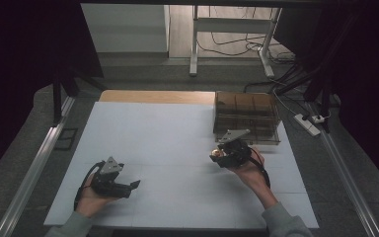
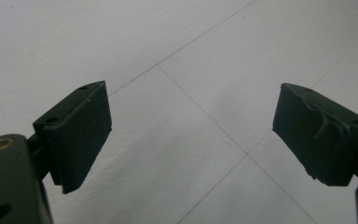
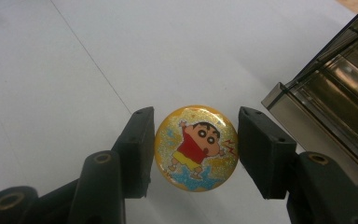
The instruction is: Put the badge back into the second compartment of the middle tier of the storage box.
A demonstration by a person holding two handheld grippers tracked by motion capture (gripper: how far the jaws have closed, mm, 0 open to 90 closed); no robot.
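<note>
Now: right gripper (image 3: 196, 144) fingers clamp round yellow glittery cartoon-boy badge (image 3: 196, 148) beside smoky clear plastic compartment box (image 1: 246, 117) | left gripper (image 2: 191, 135) fingers spread wide, empty, over white counter (image 1: 168, 143)

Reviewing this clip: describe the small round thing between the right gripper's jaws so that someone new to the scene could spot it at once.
On the white table, look just in front of the smoky transparent compartment box at the far right. There the right gripper is shut on a round badge. It is glittery yellow, with a cartoon boy in a red shirt.
</note>
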